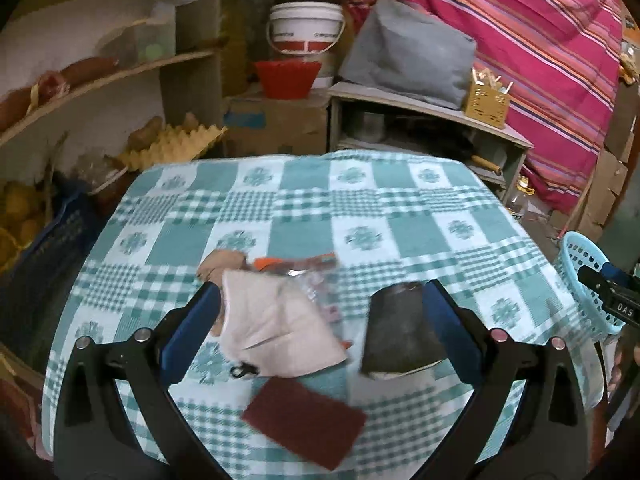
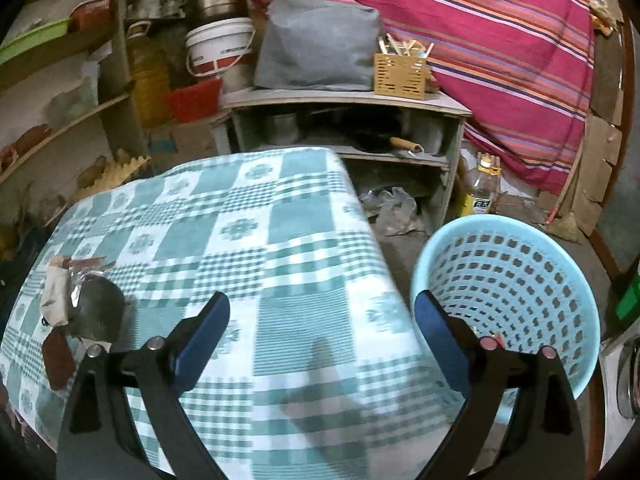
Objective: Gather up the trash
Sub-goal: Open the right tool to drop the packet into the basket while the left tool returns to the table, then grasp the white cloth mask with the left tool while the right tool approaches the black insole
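In the left wrist view, the left gripper [image 1: 320, 320] has its blue-padded jaws spread wide with nothing gripped, framing a pale crumpled paper napkin [image 1: 276, 324] and a dark grey folded pouch [image 1: 400, 332] on the teal-and-white checked tablecloth [image 1: 304, 208]; a maroon rectangular scouring pad [image 1: 304, 420] lies below them. The right gripper [image 2: 322, 340] likewise stands wide and empty at lower centre, the light-blue perforated plastic basket [image 2: 508, 284] at right.

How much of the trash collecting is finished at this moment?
Done: unclear; the blue basket shows nothing clearly inside. In hand: nothing; the right gripper is open and empty, and so is the left gripper. Left: the pale pouch, dark wrapper and maroon pad on the table.
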A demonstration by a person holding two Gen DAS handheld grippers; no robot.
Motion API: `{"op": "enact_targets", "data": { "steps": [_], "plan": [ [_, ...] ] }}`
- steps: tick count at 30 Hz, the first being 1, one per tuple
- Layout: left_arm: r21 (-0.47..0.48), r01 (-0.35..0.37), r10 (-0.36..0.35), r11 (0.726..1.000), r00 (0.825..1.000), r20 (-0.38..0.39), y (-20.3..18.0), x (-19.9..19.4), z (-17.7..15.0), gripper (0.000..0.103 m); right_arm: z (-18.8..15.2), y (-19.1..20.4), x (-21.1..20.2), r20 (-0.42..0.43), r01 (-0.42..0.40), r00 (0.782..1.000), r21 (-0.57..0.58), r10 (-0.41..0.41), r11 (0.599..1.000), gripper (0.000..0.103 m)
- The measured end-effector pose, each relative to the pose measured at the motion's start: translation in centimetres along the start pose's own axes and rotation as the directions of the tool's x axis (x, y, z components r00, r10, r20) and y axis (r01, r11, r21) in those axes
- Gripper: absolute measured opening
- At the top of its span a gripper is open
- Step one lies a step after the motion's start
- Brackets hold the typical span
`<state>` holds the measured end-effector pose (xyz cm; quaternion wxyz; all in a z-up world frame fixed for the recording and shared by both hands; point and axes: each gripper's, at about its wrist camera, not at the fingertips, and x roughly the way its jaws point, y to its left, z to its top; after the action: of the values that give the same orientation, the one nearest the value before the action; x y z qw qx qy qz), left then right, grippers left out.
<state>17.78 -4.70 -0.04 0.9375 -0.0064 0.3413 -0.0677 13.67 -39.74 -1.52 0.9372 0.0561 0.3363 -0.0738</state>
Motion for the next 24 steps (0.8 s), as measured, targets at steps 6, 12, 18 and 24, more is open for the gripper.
{"op": "enact_targets", "data": {
  "steps": [6, 12, 18, 24],
  "plan": [
    [-0.030, -0.001, 0.001, 1.000, 1.000, -0.027, 2.6, 0.7, -1.4, 0.097, -0.4, 2.3, 0.3, 0.000, 0.008, 1.000, -0.018, -0.008, 1.000, 0.092],
    [-0.033, 0.015, -0.018, 0.999, 0.997, -0.079, 3.7, 2.2, -3.2, 0.097, -1.0, 4.4, 0.3, 0.026, 0.084, 0.996, -0.053, -0.083, 0.995, 0.096],
    [-0.063, 0.063, -0.071, 0.996, 0.989, -0.128, 4.2, 4.2, -3.9, 0.097, -1.3, 5.5, 0.6, 0.006, 0.095, 0.996, -0.070, -0.094, 0.993, 0.098],
    [-0.080, 0.093, -0.106, 0.992, 0.979, -0.174, 4.8, 6.2, -3.8, 0.069, -1.5, 6.1, 1.0, -0.026, 0.071, 0.997, -0.069, -0.073, 0.995, 0.098]
  ]
}}
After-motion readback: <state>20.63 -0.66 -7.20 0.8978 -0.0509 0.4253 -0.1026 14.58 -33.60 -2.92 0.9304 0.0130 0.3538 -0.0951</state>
